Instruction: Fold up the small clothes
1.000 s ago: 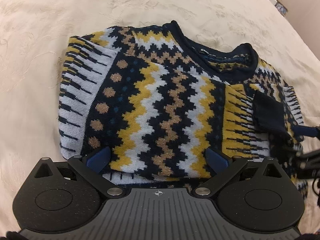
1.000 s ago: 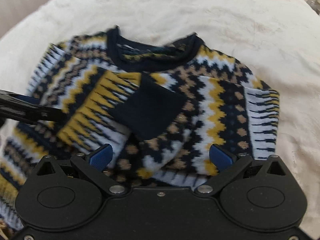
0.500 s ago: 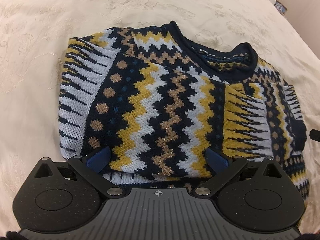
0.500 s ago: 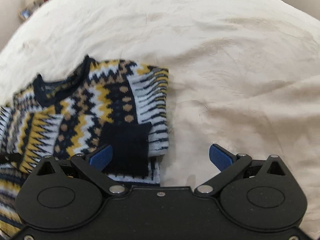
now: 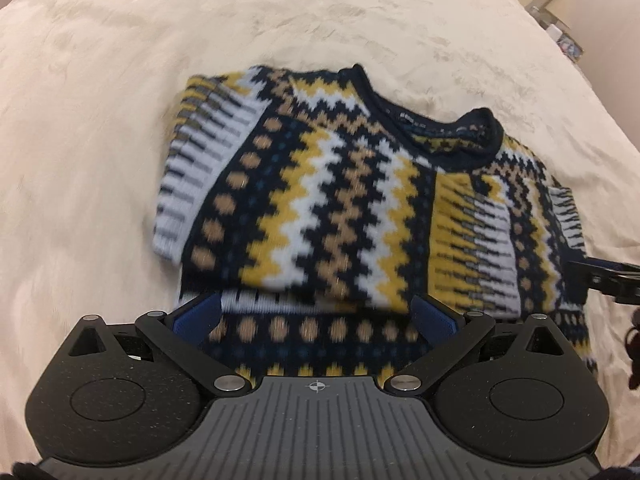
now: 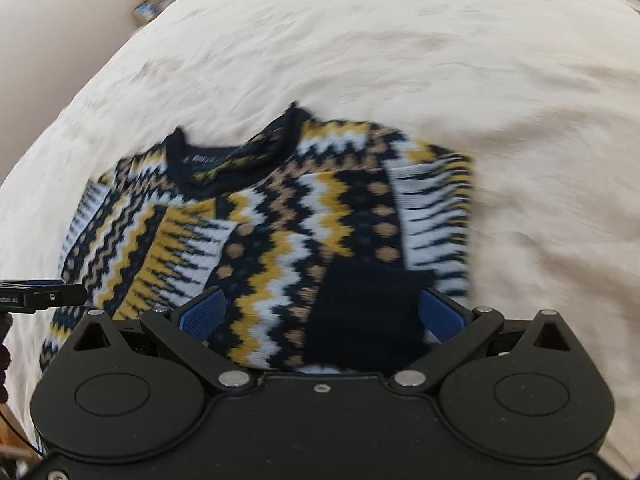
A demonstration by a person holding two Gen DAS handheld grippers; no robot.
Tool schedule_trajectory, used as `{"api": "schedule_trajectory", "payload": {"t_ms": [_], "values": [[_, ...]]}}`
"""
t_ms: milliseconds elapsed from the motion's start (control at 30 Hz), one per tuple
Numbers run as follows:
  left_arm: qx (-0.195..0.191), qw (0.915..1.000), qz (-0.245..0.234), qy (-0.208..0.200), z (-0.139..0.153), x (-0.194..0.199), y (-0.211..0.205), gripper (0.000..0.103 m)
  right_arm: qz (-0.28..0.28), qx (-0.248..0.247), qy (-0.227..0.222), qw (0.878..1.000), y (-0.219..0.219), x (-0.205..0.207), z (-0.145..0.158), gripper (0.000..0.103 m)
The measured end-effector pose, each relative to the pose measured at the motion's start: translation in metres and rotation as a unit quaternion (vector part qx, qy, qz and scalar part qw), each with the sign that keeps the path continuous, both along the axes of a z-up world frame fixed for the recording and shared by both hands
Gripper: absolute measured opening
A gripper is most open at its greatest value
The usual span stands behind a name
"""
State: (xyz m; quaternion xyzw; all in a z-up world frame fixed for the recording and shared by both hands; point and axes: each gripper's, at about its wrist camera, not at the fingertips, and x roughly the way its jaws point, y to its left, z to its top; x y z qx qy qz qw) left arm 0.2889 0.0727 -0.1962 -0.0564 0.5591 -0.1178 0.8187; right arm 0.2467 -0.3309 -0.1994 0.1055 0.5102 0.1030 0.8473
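While a zigzag-patterned sweater lies folded on a cream bedspread, small clutter sits blurred at the bed's far edge. Its neck label is unreadable. Both the left tongs and right tongs gape wide and empty over its hem, having pulled back since half a second ago

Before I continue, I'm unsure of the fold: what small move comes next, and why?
Probably lower both open grippers, left gripper and right gripper, onto the sweater hem. Both sleeves, with the navy cuff, already lie folded across the body, which is still full length.
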Motion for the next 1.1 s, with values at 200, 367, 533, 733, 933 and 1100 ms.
{"api": "schedule_trajectory", "payload": {"t_ms": [200,367,533,733,933,1100], "values": [[0.010,0.9997,0.024,0.004,0.001,-0.023,0.004,0.102,0.014,-0.060,0.045,0.997,0.002,0.006,-0.022,0.103],[0.017,0.9991,0.040,0.001,0.005,-0.043,0.007,0.102,0.013,-0.035,0.024,0.999,-0.010,-0.010,-0.012,0.103],[0.024,0.9983,0.052,-0.008,0.013,-0.064,0.005,0.102,0.012,0.007,0.002,1.000,-0.029,-0.035,0.001,0.103],[0.030,0.9969,0.071,-0.015,0.024,-0.093,-0.001,0.102,0.025,0.034,-0.010,0.999,-0.040,-0.061,0.009,0.103],[0.037,0.9977,0.056,-0.006,0.027,-0.122,-0.009,0.102,0.039,0.043,-0.001,0.998,-0.042,-0.091,0.007,0.103],[0.045,0.9981,0.042,0.006,0.028,-0.133,-0.011,0.102,0.033,0.048,0.006,0.998,-0.041,-0.114,0.006,0.103]]}}
